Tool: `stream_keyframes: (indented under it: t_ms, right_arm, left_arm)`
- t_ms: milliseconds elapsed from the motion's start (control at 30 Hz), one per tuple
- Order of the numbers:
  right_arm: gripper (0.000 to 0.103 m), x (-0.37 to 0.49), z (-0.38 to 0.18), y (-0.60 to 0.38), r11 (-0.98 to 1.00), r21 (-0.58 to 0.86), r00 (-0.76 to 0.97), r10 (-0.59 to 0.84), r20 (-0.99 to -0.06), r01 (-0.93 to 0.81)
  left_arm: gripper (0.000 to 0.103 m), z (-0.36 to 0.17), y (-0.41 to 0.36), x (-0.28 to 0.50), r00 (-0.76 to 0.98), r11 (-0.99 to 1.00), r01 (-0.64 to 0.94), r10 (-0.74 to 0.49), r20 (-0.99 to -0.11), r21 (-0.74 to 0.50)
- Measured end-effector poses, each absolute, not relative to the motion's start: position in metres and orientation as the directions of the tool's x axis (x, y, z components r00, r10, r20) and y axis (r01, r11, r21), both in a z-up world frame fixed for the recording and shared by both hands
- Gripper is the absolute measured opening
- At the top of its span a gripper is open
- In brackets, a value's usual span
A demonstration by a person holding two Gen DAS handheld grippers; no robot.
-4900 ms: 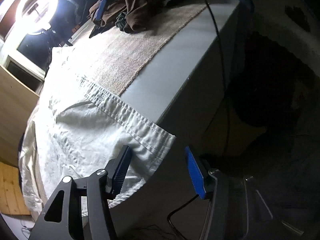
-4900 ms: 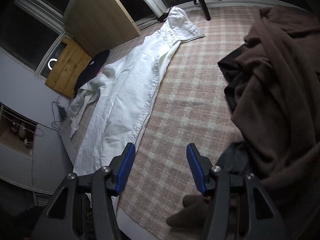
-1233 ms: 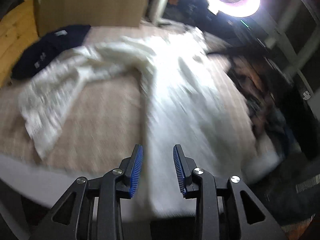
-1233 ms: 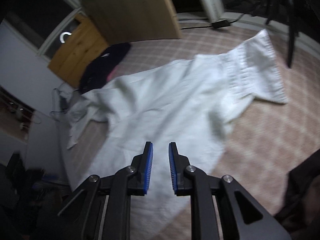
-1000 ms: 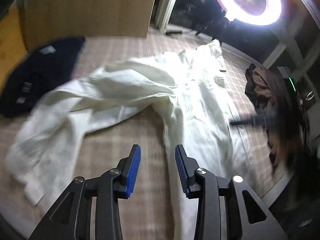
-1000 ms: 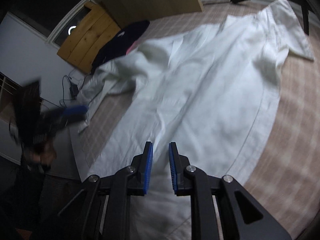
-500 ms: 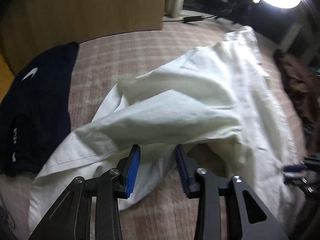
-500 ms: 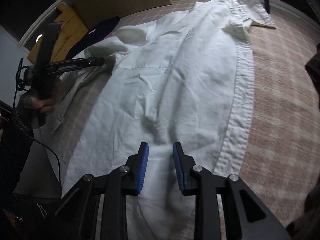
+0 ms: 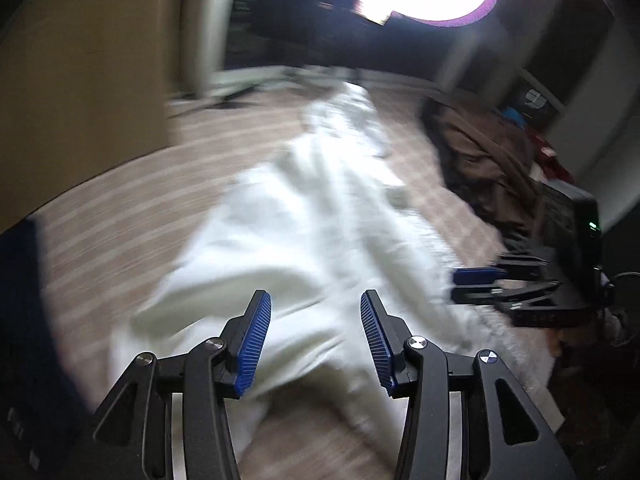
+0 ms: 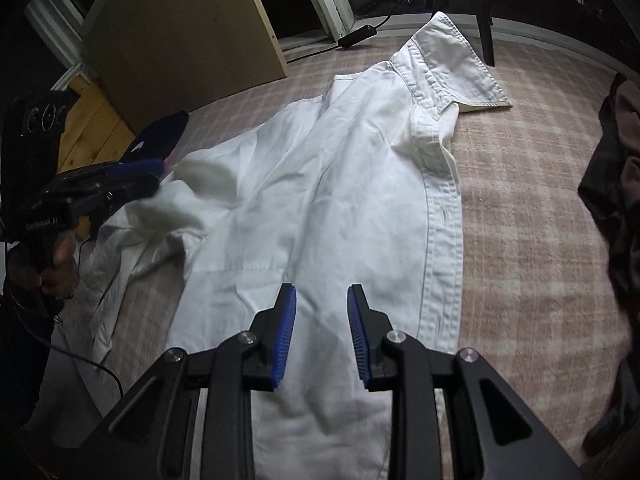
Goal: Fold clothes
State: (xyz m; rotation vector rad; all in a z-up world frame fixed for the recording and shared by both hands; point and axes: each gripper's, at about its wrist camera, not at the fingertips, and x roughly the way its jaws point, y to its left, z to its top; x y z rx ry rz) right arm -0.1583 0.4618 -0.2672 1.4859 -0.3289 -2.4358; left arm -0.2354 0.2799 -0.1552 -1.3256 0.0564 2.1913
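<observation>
My left tool (image 9: 314,340) is spread wide and my right tool (image 10: 322,334) moderately; both hold nothing, poised over the white shirt (image 10: 332,200), which lies spread on the checked tabletop (image 10: 540,220), collar at the far end.

Left wrist view looks low along the white shirt (image 9: 320,240), blurred. Right wrist view looks down closer; both share the shirt.
</observation>
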Motion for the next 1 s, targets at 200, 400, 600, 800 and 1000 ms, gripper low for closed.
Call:
stream_keyframes:
  t_ms: [200, 400, 600, 800, 1000]
  right_arm:
    - [0.027, -0.194, -0.268, 0.491, -0.919, 0.392, -0.484, -0.363, -0.796, 0.044]
    - [0.010, -0.240, -0.294, 0.504, -0.945, 0.327, -0.415, -0.297, -0.860, -0.002]
    - [0.014, -0.257, -0.264, 0.506, -0.959, 0.280, -0.465, -0.272, -0.843, 0.053]
    - [0.010, -0.281, -0.288, 0.478, -0.966, 0.222, -0.423, -0.256, -0.869, 0.130]
    - [0.009, -0.270, -0.274, 0.513, -0.984, 0.169, -0.468, -0.172, -0.867, 0.050]
  left_arm:
    - [0.044, -0.191, 0.310, -0.279, -0.326, -0.854, -0.506, 0.320, -0.890, -0.122]
    - [0.047, -0.212, 0.271, -0.295, -0.395, -0.914, -0.405, 0.145, -0.907, 0.030]
    - [0.041, -0.187, 0.256, -0.309, -0.428, -0.917, -0.383, 0.284, -0.858, -0.113]
    - [0.043, -0.208, 0.306, -0.324, -0.378, -0.851, -0.516, 0.328, -0.866, -0.097]
    - [0.048, -0.208, 0.271, -0.330, -0.430, -0.891, -0.454, 0.236, -0.871, -0.018]
